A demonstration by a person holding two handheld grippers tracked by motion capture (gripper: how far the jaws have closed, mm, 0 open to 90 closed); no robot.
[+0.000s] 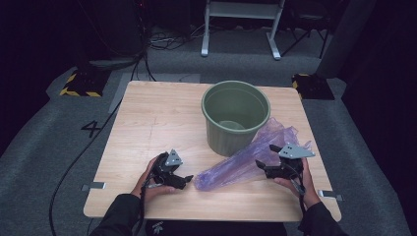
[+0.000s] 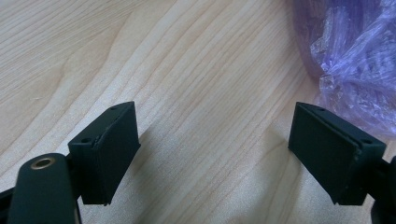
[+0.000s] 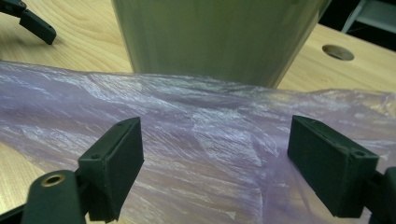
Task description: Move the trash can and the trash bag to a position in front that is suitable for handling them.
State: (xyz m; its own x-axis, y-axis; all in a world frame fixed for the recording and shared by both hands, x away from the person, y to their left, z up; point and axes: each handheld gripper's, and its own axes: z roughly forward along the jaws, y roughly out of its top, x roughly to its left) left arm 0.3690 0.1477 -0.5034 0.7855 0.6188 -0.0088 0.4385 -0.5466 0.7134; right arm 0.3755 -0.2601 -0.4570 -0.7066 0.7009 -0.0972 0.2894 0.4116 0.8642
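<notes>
A crumpled purple plastic bag point(image 1: 246, 157) lies on the wooden table point(image 1: 152, 123), slanting from the front middle up past the right side of a green bucket point(image 1: 235, 115). My right gripper point(image 1: 265, 156) hovers just over the bag's right half, jaws wide apart; the bag point(image 3: 205, 135) spreads below and beyond them, nothing pinched, with the bucket wall point(image 3: 215, 37) close behind. My left gripper point(image 1: 184, 179) rests low on the table beside the bag's near tip, open, with bare wood between its jaws point(image 2: 215, 144). The bag's edge point(image 2: 355, 60) shows at the upper right there.
The bucket stands upright at the table's back right. A round hole point(image 3: 337, 52) is in the tabletop beyond the bag. Bare wood spans the left half of the table. Cables and a white stand's legs point(image 1: 241, 29) are on the floor behind.
</notes>
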